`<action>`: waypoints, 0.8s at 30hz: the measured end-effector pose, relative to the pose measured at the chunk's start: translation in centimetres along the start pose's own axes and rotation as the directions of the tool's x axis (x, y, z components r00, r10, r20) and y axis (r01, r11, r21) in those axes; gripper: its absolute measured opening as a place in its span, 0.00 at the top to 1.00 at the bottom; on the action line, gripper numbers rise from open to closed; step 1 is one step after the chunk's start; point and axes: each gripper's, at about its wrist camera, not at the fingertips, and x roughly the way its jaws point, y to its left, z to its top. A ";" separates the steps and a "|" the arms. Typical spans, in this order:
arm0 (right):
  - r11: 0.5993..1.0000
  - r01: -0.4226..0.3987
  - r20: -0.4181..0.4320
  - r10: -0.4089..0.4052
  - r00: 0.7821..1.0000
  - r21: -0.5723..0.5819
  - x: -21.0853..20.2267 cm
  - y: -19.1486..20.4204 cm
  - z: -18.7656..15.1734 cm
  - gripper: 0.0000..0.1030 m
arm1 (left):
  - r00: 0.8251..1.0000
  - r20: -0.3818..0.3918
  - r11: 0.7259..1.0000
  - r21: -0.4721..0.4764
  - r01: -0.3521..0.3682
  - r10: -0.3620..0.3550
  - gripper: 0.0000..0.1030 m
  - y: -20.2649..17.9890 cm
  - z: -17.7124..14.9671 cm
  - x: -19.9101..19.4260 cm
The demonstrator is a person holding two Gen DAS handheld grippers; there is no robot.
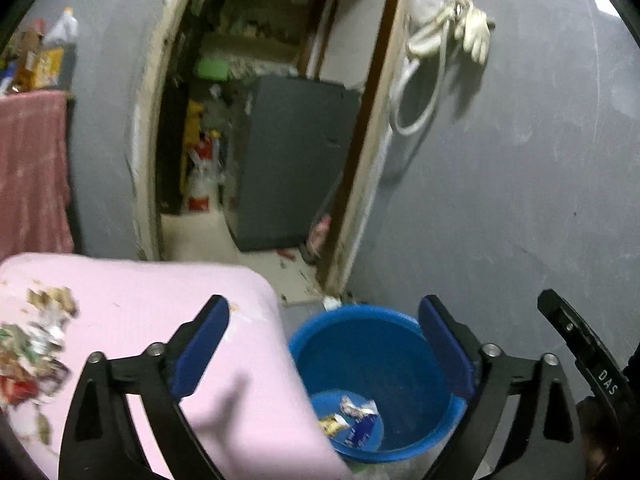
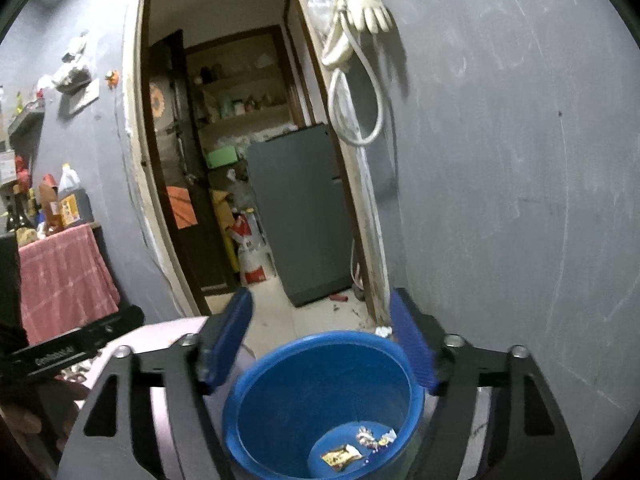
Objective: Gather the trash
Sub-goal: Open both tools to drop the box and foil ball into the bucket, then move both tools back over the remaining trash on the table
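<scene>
grey walls here, an open doorway (image 2: 256, 184) straight ahead, a pale glove (image 2: 370, 6) and hose hanging on the wall beside it. down on the floor sits the blue bucket (image 2: 280, 364), and a few wrappers (image 2: 352, 450) already lie at its bottom. the right tool (image 2: 320, 344) hangs directly over the bucket's mouth, jaws spread apart, nothing between the pads. the left tool (image 1: 326, 350) is released too, wide open and empty, one finger over the pink worktop (image 1: 160, 308), the other over the bucket rim.

now the part that matters: the remaining trash (image 1: 36, 344), a scatter of torn wrappers and crumbs, lies on the pink surface off to the far left of the left tool, well apart from the bucket. the left hand looks the nearer one, and it would have to swing leftward to reach it.

that pile is smeared by blur and cut by the frame edge, so single pieces and their long axes are hard to make out. from the right wrist view the pile is mostly hidden behind the left tool's body.
</scene>
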 end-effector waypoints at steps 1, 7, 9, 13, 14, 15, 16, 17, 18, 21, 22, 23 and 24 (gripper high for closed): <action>1.000 -0.008 0.014 0.008 1.000 -0.009 -0.3 0.5 0.2 0.25 | 1.000 0.021 1.000 -0.003 -0.004 0.004 0.06 0.3 0.2 -0.8; 0.997 -0.052 0.067 0.056 0.996 -0.062 -1.8 3.1 1.0 0.04 | 0.990 0.124 0.998 -0.022 -0.058 0.060 0.02 2.8 1.4 -5.6; 0.994 -0.069 0.084 0.076 0.994 -0.083 -2.2 4.2 1.3 0.00 | 0.986 0.146 0.997 -0.021 -0.074 0.077 0.02 3.6 1.7 -7.0; 0.985 -0.126 0.105 0.138 0.985 -0.116 -2.7 6.8 1.8 0.00 | 0.974 0.193 0.993 -0.018 -0.120 0.121 0.02 5.3 2.0 -9.9; 0.983 -0.137 0.110 0.150 0.983 -0.123 -2.8 7.2 1.9 0.00 | 0.970 0.201 0.991 -0.018 -0.135 0.135 0.02 5.8 2.0 -10.7; 0.980 -0.152 0.115 0.167 0.979 -0.132 -3.0 8.0 2.0 0.00 | 0.967 0.207 0.989 -0.018 -0.146 0.147 0.02 6.0 1.8 -11.2; 0.976 -0.166 0.119 0.183 0.976 -0.141 -3.2 8.6 2.0 0.00 | 0.965 0.212 0.988 -0.021 -0.156 0.156 0.02 6.4 1.8 -11.8; 0.973 -0.177 0.123 0.195 0.973 -0.148 -3.4 9.2 2.1 0.00 | 0.962 0.216 0.986 -0.026 -0.165 0.167 0.02 6.9 1.7 -12.3; 0.969 -0.189 0.128 0.210 0.969 -0.157 -3.6 9.8 2.1 0.00 | 0.958 0.223 0.983 -0.033 -0.178 0.181 0.02 7.6 1.7 -13.0; 0.956 -0.226 0.140 0.253 0.957 -0.186 -4.0 12.0 2.1 0.00 | 0.947 0.236 0.976 -0.046 -0.211 0.216 0.02 9.2 1.5 -14.7; 0.951 -0.237 0.144 0.267 0.953 -0.196 -4.1 12.9 2.1 0.00 | 0.943 0.241 0.973 -0.050 -0.225 0.230 0.02 9.8 1.5 -15.5; 0.947 -0.246 0.147 0.278 0.949 -0.206 -4.3 13.6 1.9 0.00 | 0.939 0.245 0.970 -0.054 -0.237 0.243 0.02 10.4 1.4 -16.0; 0.944 -0.254 0.149 0.288 0.946 -0.213 -4.4 14.3 1.9 0.00 | 0.933 0.250 0.966 -0.058 -0.251 0.258 0.02 11.0 1.3 -16.6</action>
